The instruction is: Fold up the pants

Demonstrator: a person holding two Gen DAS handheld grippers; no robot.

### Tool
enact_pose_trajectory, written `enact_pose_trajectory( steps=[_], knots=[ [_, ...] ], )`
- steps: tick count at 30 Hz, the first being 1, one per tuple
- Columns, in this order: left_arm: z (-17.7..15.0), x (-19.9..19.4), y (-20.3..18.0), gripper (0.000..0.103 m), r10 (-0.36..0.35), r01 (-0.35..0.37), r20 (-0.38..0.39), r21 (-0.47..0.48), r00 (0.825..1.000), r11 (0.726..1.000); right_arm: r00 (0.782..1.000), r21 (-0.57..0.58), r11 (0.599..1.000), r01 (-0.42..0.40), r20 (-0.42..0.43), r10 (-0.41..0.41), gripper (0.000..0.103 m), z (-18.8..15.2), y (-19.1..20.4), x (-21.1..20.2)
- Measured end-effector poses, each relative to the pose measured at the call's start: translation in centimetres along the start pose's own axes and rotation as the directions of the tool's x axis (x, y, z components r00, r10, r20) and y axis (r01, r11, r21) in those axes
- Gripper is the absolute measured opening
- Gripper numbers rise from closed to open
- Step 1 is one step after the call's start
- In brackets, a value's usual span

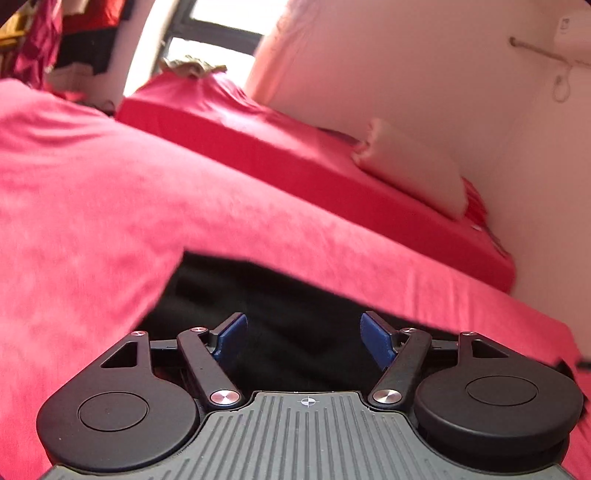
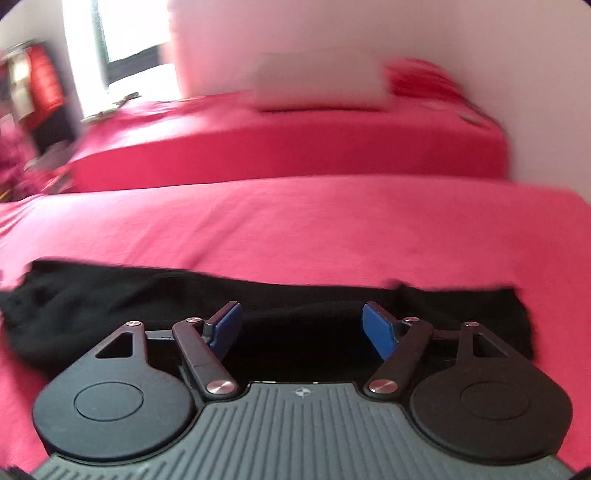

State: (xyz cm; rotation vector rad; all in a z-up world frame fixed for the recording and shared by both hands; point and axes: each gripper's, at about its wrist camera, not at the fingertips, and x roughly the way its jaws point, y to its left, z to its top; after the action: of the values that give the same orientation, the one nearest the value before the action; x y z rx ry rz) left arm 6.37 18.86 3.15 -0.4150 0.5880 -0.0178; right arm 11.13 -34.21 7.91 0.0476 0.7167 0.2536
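Observation:
Black pants [image 2: 110, 306] lie flat on a red bed sheet [image 2: 295, 229], stretching across the lower part of the right wrist view. In the left wrist view the same black pants [image 1: 258, 291] show below and between the fingers. My left gripper [image 1: 303, 338] stands open just above the dark cloth, its blue pads [image 1: 232, 334] wide apart with nothing pinched. My right gripper [image 2: 302, 328] is open too, blue pads [image 2: 380, 330] spread over the pants, holding nothing. Both pictures are blurred.
A second red mattress [image 2: 288, 147] lies beyond, with a pale pillow [image 1: 413, 173] against the white wall [image 1: 424, 74]. A window [image 1: 218, 26] is at the back left. Hanging clothes [image 2: 40, 81] and clutter crowd the far left.

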Motion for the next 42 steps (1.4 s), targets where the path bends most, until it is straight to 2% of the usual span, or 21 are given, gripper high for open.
enact_pose_trajectory(
  steps=[2, 3, 6, 8, 11, 13, 15, 17, 18, 19, 20, 21, 23, 26, 30, 31, 34, 36, 38, 40, 42],
  knots=[
    [-1.6, -0.7, -0.1, 0.103, -0.051, 0.052, -0.024, 0.036, 0.998, 0.998, 0.989, -0.058, 0.987, -0.148, -0.010, 0.148, 0.077, 0.8, 3.8, 0.1],
    [-2.5, -0.7, -0.2, 0.103, -0.076, 0.078, -0.049, 0.061, 0.996, 0.995, 0.971, -0.080, 0.968, -0.239, -0.013, 0.238, 0.077, 1.4, 5.9, 0.5],
    [-4.8, 0.0, -0.4, 0.103, -0.119, 0.133, -0.138, 0.102, 0.983, 0.986, 0.881, -0.123, 0.872, -0.473, -0.095, 0.464, 0.074, 2.3, 12.9, 3.8],
    [-5.9, 0.3, -0.3, 0.103, -0.148, 0.168, -0.182, 0.097, 0.972, 0.981, 0.834, -0.160, 0.820, -0.550, -0.160, 0.528, 0.067, 2.6, 18.2, 7.1],
    [-6.7, 0.1, 0.4, 0.103, -0.194, 0.213, -0.199, 0.078, 0.961, 0.974, 0.779, -0.168, 0.772, -0.612, -0.295, 0.554, 0.054, 2.2, 25.5, 12.4],
    [-6.7, -0.3, 0.6, 0.103, -0.233, 0.251, -0.188, 0.080, 0.954, 0.965, 0.762, -0.194, 0.756, -0.625, -0.364, 0.536, 0.053, 1.1, 29.7, 15.1],
    [-6.8, -0.3, 0.9, 0.103, -0.257, 0.274, -0.183, 0.076, 0.949, 0.959, 0.770, -0.231, 0.756, -0.613, -0.388, 0.506, 0.053, 0.0, 32.9, 16.5],
    [-7.0, -0.1, 0.9, 0.103, -0.274, 0.291, -0.190, 0.068, 0.943, 0.954, 0.763, -0.223, 0.755, -0.617, -0.402, 0.506, 0.049, -0.5, 34.8, 17.8],
    [-7.0, -0.1, 0.9, 0.103, -0.283, 0.300, -0.190, 0.066, 0.940, 0.952, 0.763, -0.222, 0.757, -0.615, -0.412, 0.499, 0.043, -0.7, 34.6, 18.4],
    [-7.0, -0.2, 0.9, 0.103, -0.290, 0.306, -0.187, 0.063, 0.939, 0.950, 0.765, -0.229, 0.760, -0.608, -0.424, 0.484, 0.020, -0.9, 35.0, 18.6],
    [-7.1, -0.2, 1.0, 0.103, -0.297, 0.312, -0.183, 0.059, 0.937, 0.948, 0.770, -0.247, 0.758, -0.603, -0.427, 0.474, 0.007, -1.2, 35.2, 18.5],
    [-7.1, -0.2, 1.1, 0.103, -0.304, 0.317, -0.180, 0.052, 0.936, 0.947, 0.780, -0.275, 0.752, -0.600, -0.411, 0.472, 0.007, -1.2, 35.3, 18.0],
    [-7.1, -0.3, 1.3, 0.103, -0.310, 0.321, -0.172, 0.042, 0.935, 0.946, 0.829, -0.369, 0.748, -0.552, -0.339, 0.445, 0.007, -0.9, 35.4, 16.3],
    [-7.1, -0.4, 1.2, 0.103, -0.304, 0.315, -0.159, 0.050, 0.939, 0.948, 0.883, -0.449, 0.763, -0.465, -0.173, 0.436, 0.007, 1.8, 35.3, 14.3],
    [-7.3, -0.5, 0.9, 0.103, -0.294, 0.306, -0.154, 0.065, 0.943, 0.950, 0.914, -0.526, 0.775, -0.351, -0.013, 0.405, 0.007, 4.0, 37.4, 15.0],
    [-7.4, -0.6, 0.8, 0.103, -0.291, 0.304, -0.155, 0.066, 0.944, 0.950, 0.926, -0.533, 0.780, -0.329, -0.020, 0.376, 0.008, 3.7, 38.3, 16.5],
    [-7.5, -0.9, 0.5, 0.103, -0.289, 0.301, -0.158, 0.061, 0.944, 0.952, 0.946, -0.543, 0.775, -0.324, -0.180, 0.270, 0.011, 2.0, 39.8, 21.3],
    [-7.5, -0.9, 0.5, 0.103, -0.286, 0.298, -0.158, 0.058, 0.945, 0.953, 0.948, -0.522, 0.791, -0.318, -0.178, 0.263, 0.015, 1.4, 39.0, 21.4],
    [-7.3, -0.8, 0.6, 0.103, -0.285, 0.297, -0.160, 0.054, 0.945, 0.953, 0.948, -0.489, 0.812, -0.318, -0.139, 0.287, 0.050, 1.9, 37.3, 19.7],
    [-7.2, -0.5, 0.8, 0.103, -0.283, 0.294, -0.165, 0.044, 0.945, 0.955, 0.952, -0.463, 0.834, -0.299, -0.082, 0.295, 0.064, 2.8, 34.8, 17.0],
    [-6.9, -0.3, 1.1, 0.103, -0.283, 0.291, -0.166, 0.029, 0.945, 0.956, 0.958, -0.437, 0.859, -0.266, -0.022, 0.285, 0.066, 3.3, 31.4, 14.0]
  ],
)
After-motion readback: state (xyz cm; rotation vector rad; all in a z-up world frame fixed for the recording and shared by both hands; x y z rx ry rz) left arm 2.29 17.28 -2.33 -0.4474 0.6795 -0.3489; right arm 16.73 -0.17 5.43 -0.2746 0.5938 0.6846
